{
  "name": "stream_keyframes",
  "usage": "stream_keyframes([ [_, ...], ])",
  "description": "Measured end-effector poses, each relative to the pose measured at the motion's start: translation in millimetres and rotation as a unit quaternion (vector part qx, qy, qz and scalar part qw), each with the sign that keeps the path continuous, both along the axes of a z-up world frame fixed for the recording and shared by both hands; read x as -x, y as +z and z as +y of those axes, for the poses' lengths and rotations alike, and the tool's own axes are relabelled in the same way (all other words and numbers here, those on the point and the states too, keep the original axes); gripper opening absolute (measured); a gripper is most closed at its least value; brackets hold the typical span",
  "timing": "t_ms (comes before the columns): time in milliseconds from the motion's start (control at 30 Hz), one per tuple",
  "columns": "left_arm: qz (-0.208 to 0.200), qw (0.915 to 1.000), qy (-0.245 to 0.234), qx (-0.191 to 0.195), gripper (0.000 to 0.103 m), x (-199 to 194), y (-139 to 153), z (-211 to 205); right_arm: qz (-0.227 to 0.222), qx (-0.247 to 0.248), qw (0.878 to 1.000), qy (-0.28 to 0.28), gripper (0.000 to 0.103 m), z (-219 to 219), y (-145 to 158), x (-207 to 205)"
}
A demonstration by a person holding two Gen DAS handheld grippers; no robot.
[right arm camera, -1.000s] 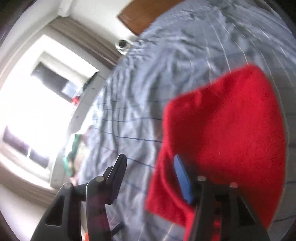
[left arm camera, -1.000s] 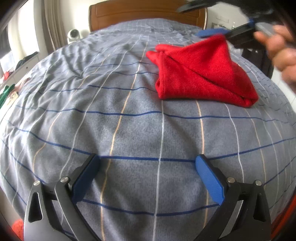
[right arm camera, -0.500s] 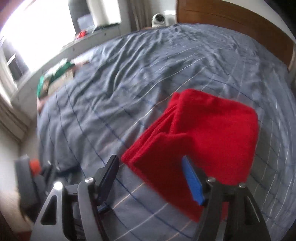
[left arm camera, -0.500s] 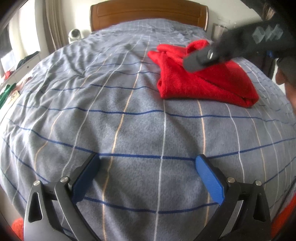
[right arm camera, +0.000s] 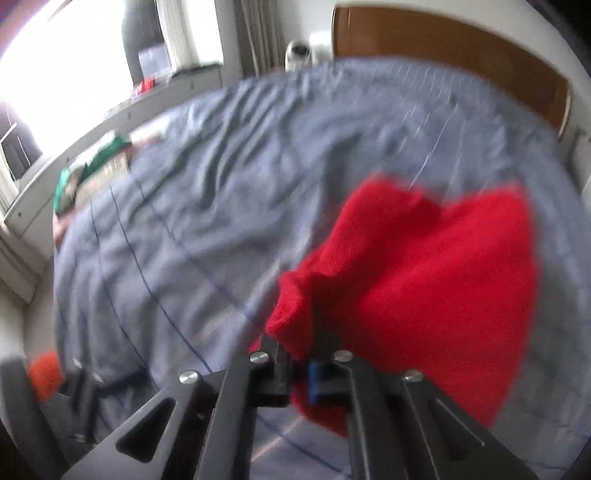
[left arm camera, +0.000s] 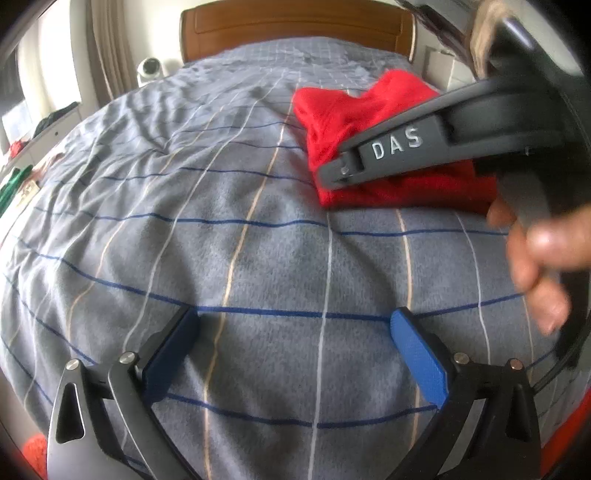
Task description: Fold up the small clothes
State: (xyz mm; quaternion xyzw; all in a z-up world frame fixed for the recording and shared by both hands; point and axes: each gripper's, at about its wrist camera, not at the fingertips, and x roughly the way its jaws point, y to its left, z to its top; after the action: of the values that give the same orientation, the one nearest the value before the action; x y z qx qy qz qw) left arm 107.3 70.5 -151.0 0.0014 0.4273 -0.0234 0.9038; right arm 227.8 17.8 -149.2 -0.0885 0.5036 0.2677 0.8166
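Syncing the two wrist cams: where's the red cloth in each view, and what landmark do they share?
Left wrist: red cloth upper right on the bed, partly behind the right gripper's body.
Right wrist: red cloth lower right, its near edge between the closing jaws of the right gripper.
Shared landmark: wooden headboard, top of both views.

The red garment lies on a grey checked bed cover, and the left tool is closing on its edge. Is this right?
Not quite. The right tool is closing on the red garment's edge, as the right wrist view shows. The left tool is open over the bare bed cover.
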Motion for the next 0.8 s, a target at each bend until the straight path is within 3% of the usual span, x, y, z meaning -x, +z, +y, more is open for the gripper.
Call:
stream_keyframes([
  [67, 0.000, 1.0000, 0.000, 0.003, 0.103, 1.7, 0.3, 1.3, 0.014, -0.056, 0.998, -0.003, 0.043, -10.1, -3.0, 7.3],
  [133, 0.001, 1.0000, 0.000, 0.003, 0.103, 1.6, 0.2, 1.6, 0.031, -0.105, 0.994, 0.002, 0.056, -20.6, 8.9, 13.3],
  [267, 0.001, 1.0000, 0.003, 0.001, 0.103, 1.5, 0.2, 0.2, 0.013, -0.160, 0.987, 0.010, 0.056, -49.9, 50.8, 25.3],
  [400, 0.001, 1.0000, 0.004, 0.001, 0.103, -0.4, 0.2, 0.9, -0.027, -0.173, 0.982, -0.065, 0.056, -101.8, 79.8, 24.2],
  [533, -0.003, 1.0000, 0.004, -0.001, 0.103, 0.1, 0.2, 0.6, 0.017, -0.148, 0.980, -0.129, 0.055, -140.2, 42.8, 11.2],
  [600, -0.006, 1.0000, 0.004, -0.002, 0.103, 1.5, 0.2, 0.6, 0.056, -0.093, 0.982, -0.154, 0.049, -147.6, 6.7, 10.4],
  [633, -0.007, 1.0000, 0.004, -0.003, 0.103, 3.0, -0.1, -0.1, 0.054, -0.080, 0.982, -0.160, 0.048, -150.0, -3.7, 15.3],
  [800, -0.011, 0.9997, 0.008, 0.022, 0.101, 10.4, 12.9, 4.1, 0.005, -0.109, 0.976, -0.186, 0.048, -164.1, 8.8, 49.7],
])
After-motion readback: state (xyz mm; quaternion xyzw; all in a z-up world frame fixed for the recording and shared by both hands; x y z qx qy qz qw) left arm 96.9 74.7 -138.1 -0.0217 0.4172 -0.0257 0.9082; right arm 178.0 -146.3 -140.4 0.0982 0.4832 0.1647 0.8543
